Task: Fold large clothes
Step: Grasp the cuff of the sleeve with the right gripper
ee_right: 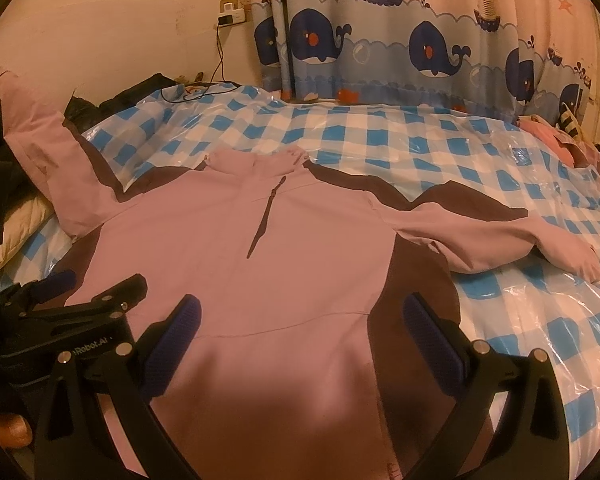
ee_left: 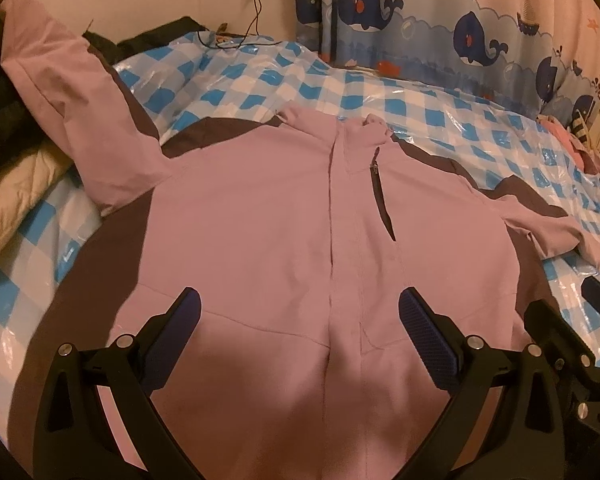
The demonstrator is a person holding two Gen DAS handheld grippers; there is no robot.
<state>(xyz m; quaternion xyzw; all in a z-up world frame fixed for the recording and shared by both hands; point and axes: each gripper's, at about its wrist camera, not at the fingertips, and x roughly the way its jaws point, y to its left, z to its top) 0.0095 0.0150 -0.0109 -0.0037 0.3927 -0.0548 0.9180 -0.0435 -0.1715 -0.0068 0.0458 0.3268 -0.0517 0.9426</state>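
Note:
A large pink jacket (ee_left: 260,216) with dark brown side panels lies front-up and spread flat on the bed, collar toward the far side. Its left sleeve (ee_left: 72,96) stretches up and away to the left over a pile of dark clothes. Its right sleeve (ee_right: 500,236) lies bent on the checked sheet. My left gripper (ee_left: 300,312) hovers open over the jacket's lower front, near the zip placket. My right gripper (ee_right: 302,320) hovers open over the lower right front, with nothing between its fingers. The left gripper (ee_right: 80,292) also shows at the left of the right wrist view.
The bed carries a blue-and-white checked cover (ee_right: 380,136) under clear plastic. Dark clothes and a cream padded item (ee_left: 16,200) are piled at the left edge. Pink clothing (ee_right: 560,140) lies at the far right. A whale-print curtain (ee_right: 420,48) and a wall socket with cable (ee_right: 230,14) stand behind.

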